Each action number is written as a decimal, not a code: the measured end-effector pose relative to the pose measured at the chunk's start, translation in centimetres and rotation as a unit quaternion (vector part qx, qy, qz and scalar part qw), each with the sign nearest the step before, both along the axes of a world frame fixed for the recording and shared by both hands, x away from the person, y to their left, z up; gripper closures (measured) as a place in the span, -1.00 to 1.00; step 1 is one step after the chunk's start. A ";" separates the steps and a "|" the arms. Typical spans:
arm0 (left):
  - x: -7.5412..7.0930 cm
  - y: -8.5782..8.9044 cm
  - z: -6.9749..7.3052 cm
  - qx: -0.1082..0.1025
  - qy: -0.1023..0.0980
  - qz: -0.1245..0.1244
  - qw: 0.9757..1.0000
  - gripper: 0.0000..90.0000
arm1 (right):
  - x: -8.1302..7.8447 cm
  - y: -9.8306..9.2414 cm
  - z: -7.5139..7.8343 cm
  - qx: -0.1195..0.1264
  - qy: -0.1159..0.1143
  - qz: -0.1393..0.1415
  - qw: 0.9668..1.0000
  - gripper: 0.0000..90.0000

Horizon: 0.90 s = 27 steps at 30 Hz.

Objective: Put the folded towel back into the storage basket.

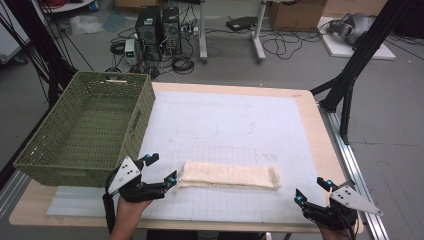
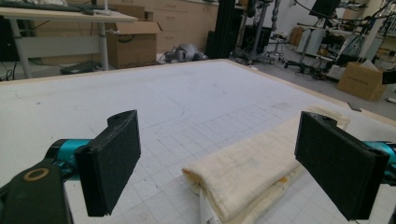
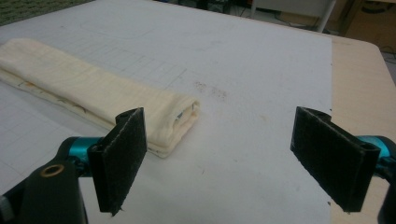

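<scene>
Here, folded cream towel (image 1: 229, 176) lying crosswise, long axis left-right, left claw (image 1: 161, 169) spread, right claw (image 1: 312, 190) spread.

Your high view sits above your side of the table (image 1: 310, 107), looking forward and down over the whole mat and the floor beyond. Each gripper view rides low, close to the mat. Yours on the left faces the folded cloth (image 2: 252, 172) from its left end, the right one from its right end (image 3: 93, 95). All three share that cloth (image 1: 229, 175).
</scene>
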State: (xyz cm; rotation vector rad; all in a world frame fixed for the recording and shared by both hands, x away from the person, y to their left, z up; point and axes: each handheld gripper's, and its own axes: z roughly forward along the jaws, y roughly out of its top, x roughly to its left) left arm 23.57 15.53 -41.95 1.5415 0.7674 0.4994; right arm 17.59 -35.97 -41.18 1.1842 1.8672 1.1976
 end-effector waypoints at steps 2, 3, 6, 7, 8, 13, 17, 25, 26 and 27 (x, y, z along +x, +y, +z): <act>0.1 0.3 -0.1 -0.005 0.005 -0.001 1.000 -0.67 | 0.2 0.0 -0.1 -0.002 0.004 0.000 1.000 -0.62; 0.1 0.4 -0.1 -0.005 0.006 -0.001 1.000 -0.67 | 0.2 0.1 -0.1 -0.003 0.006 0.000 1.000 -0.62; 0.1 0.6 -0.1 -0.009 0.005 0.002 1.000 -0.67 | 0.3 0.4 -0.1 -0.007 0.007 0.003 1.000 -0.62; 0.1 0.6 -0.1 -0.008 0.007 0.001 1.000 -0.67 | 0.3 0.5 -0.1 -0.007 0.006 0.005 1.000 -0.62; 0.1 0.6 -0.1 -0.009 0.007 0.000 1.000 -0.67 | 0.3 0.6 -0.1 -0.007 0.008 0.007 1.000 -0.62; 0.5 0.5 -0.3 -0.008 0.012 0.002 1.000 -0.67 | 0.5 0.9 -0.4 -0.012 0.010 0.018 1.000 -0.62; 0.5 0.2 -0.4 -0.002 0.015 0.000 1.000 -0.67 | 0.3 0.9 -0.4 -0.003 0.020 0.025 0.999 -0.61; 0.5 -0.2 -0.4 0.005 0.024 -0.004 1.000 -0.67 | 0.5 1.0 -0.4 -0.019 0.016 0.030 0.999 -0.61; 0.5 -0.2 -0.4 0.005 0.024 -0.004 1.000 -0.67 | 0.5 1.1 -0.4 -0.019 0.018 0.031 0.999 -0.61; 0.5 -0.2 -0.4 0.006 0.028 -0.004 1.000 -0.67 | 0.4 1.1 -0.4 -0.018 0.020 0.032 0.999 -0.61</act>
